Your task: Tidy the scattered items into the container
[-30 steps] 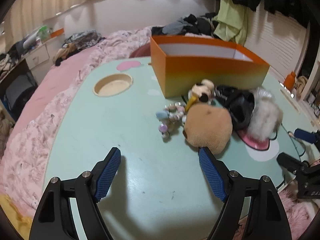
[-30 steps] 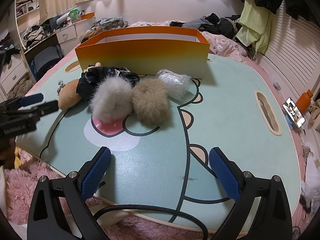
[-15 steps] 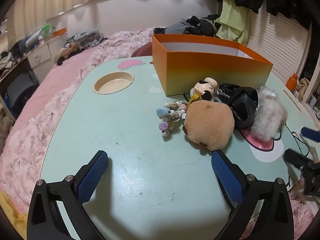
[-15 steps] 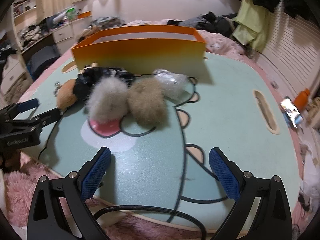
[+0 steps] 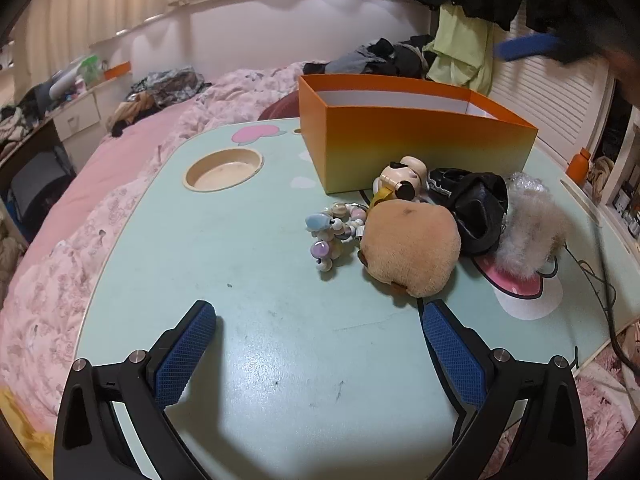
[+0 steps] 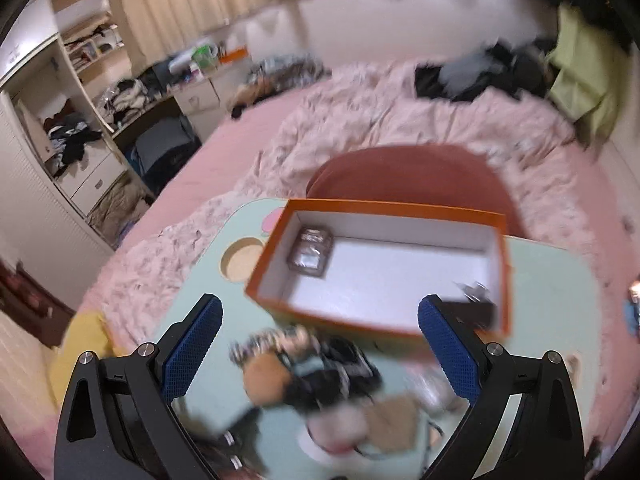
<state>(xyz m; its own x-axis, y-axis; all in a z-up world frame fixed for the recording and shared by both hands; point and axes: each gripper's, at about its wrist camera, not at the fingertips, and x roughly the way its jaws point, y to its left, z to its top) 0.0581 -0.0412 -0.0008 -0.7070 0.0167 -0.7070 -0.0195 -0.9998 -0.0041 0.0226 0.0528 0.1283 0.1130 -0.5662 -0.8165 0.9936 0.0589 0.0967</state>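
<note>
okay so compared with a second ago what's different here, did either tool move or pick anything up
The right tool swung up high: its view, once level across the table, now looks down blurrily into the orange box from above. In the left view it moved from the table's right edge to the upper right. It picked up nothing. The left tool stayed low and open; the tan plush and beads stayed put.

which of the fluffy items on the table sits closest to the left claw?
The round tan plush, just beyond the left claw; the grey-white fur puff lies farther right, past the black item.
</note>
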